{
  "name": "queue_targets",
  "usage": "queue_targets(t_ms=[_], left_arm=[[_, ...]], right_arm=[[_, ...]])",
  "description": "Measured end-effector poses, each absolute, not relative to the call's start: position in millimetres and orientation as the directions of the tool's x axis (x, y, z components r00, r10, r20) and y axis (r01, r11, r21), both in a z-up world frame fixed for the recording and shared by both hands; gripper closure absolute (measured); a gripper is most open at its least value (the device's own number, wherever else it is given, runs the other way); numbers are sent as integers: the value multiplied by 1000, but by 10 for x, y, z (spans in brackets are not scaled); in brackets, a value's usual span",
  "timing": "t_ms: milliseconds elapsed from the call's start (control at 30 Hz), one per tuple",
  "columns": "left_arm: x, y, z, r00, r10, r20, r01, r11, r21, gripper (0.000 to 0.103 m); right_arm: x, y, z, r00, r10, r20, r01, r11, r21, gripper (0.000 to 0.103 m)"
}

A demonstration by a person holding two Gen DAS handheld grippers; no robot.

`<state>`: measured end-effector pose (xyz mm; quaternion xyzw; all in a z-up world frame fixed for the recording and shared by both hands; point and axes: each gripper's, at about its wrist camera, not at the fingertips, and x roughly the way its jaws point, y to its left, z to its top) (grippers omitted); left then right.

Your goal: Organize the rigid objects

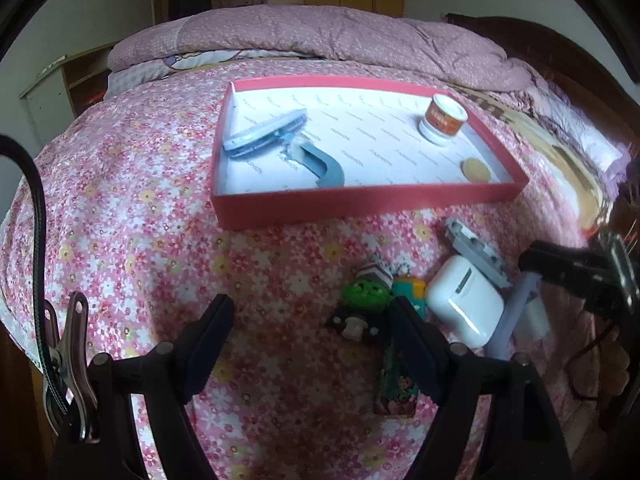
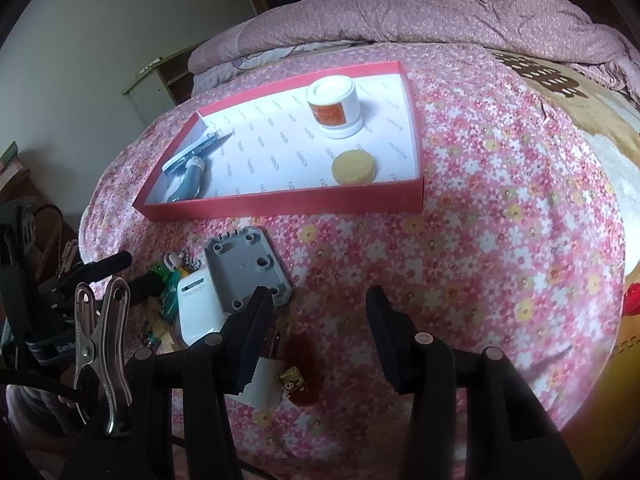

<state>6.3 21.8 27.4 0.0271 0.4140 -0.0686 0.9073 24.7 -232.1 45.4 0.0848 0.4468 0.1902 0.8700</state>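
A red box with a white floor lies on the flowered bedspread. In it are a blue-white case, a grey-blue curved tool, a white jar with an orange label and a yellow disc. In front of it lie a green-headed figure, a white earbud case, a grey plastic plate and a white plug. My left gripper is open beside the figure. My right gripper is open above a red item.
A folded pink quilt lies across the far end of the bed. A teal and yellow toy sits behind the figure. A small patterned pouch lies near my left gripper. A wooden shelf stands left of the bed.
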Motion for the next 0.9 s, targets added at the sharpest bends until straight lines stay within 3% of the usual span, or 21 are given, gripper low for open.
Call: queue_targets(t_ms=[600,900], left_arm=[[274,111,163,702,-39,-711,115,992,59,18],[228,308,137,714,-15,-700,40,999,20,23]], right_arm=[[234,-2243,433,516,411,-752,-277,910,308,53],[260,-2091,460,521,379,-764,-315,918,240,53]])
